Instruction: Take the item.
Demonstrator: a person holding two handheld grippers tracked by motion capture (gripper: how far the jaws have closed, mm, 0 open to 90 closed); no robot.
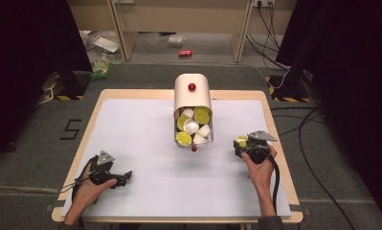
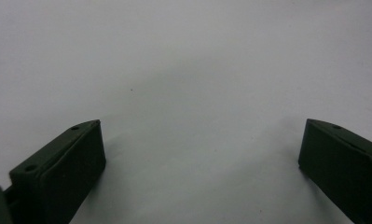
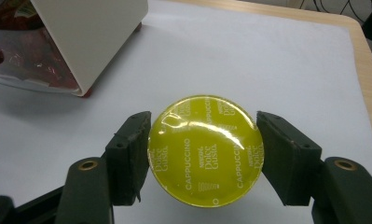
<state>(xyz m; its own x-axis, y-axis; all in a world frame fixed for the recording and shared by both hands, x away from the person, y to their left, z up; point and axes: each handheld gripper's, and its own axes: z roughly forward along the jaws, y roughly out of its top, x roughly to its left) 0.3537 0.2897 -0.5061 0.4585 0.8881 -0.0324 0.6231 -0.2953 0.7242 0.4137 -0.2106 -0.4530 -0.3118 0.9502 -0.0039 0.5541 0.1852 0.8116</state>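
Your right tool point(image 3: 203, 154) grips a yellow capsule point(image 3: 205, 150) at 4 o'clock of the capsule box point(image 1: 192, 96); your left tool point(image 2: 200, 154) rests open on the surface point(image 1: 145, 143).

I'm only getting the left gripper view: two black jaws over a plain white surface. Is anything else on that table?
Observer: Yes, a cream-coloured rounded box with a clear drawer pulled out, full of yellow-green and white coffee capsules.
Operator: What is the other hand doing?
Observer: The right gripper is shut on a round yellow-green foil-topped capsule, a jaw against each side.
Operator: Any writing on it?
Observer: "Cappuccino" is printed across the foil.
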